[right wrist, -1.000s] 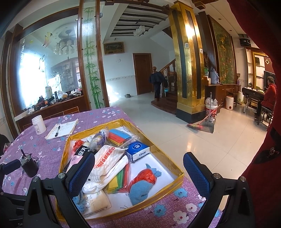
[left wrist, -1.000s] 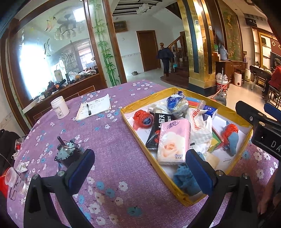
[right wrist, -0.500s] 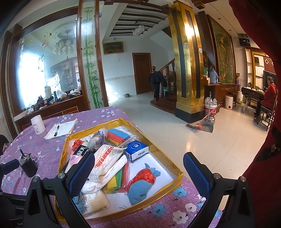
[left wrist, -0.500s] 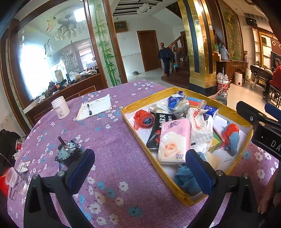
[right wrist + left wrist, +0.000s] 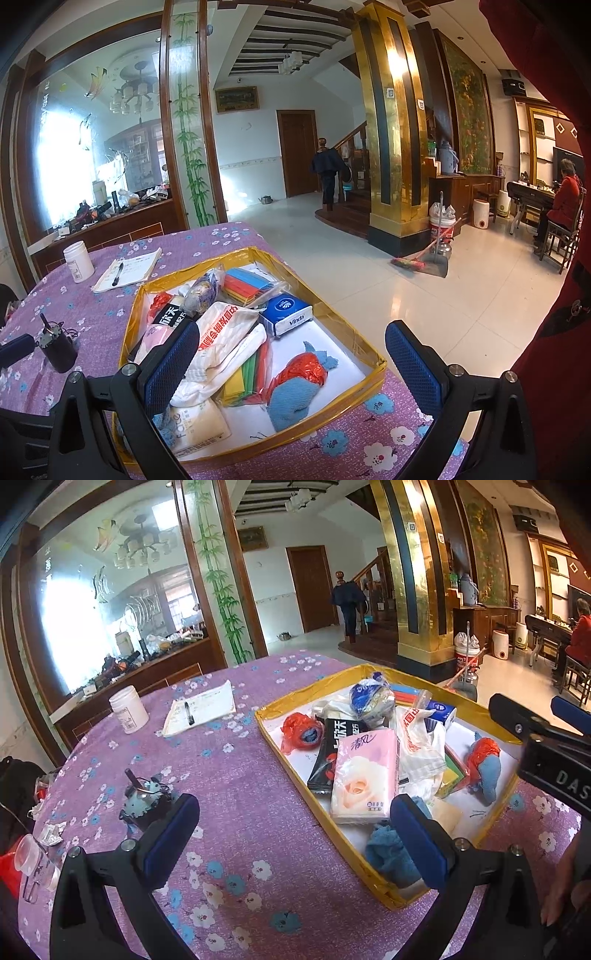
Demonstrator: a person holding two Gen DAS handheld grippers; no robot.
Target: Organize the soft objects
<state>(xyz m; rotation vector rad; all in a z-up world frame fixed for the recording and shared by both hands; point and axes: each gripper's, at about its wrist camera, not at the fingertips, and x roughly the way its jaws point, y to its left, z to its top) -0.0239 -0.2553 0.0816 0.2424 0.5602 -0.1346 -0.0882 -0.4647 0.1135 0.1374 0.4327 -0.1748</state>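
Tray (image 5: 373, 864) with gold rim, lying on purple flowered tabletop (image 5: 236, 797), heaped with soft goods: pink tissue pack (image 5: 364, 775), black packet (image 5: 332, 755) beneath it, white plastic bag (image 5: 225, 332), blue Vinda tissue pack (image 5: 286, 314), coloured cloths in a clear sleeve (image 5: 249, 282), red-and-blue bundle (image 5: 299, 384), second red bundle (image 5: 299, 733) at the far corner, blue towel (image 5: 389, 853) at the near corner. Left gripper (image 5: 295, 843) held wide apart, empty, over the tabletop at the tray's edge; right gripper (image 5: 291, 369) likewise spread, empty, over the tray. White jar (image 5: 128, 709), notepad (image 5: 201, 712) with pen left of the tray. Cream pack (image 5: 195, 424) half hidden behind a finger; print on it partly unreadable.
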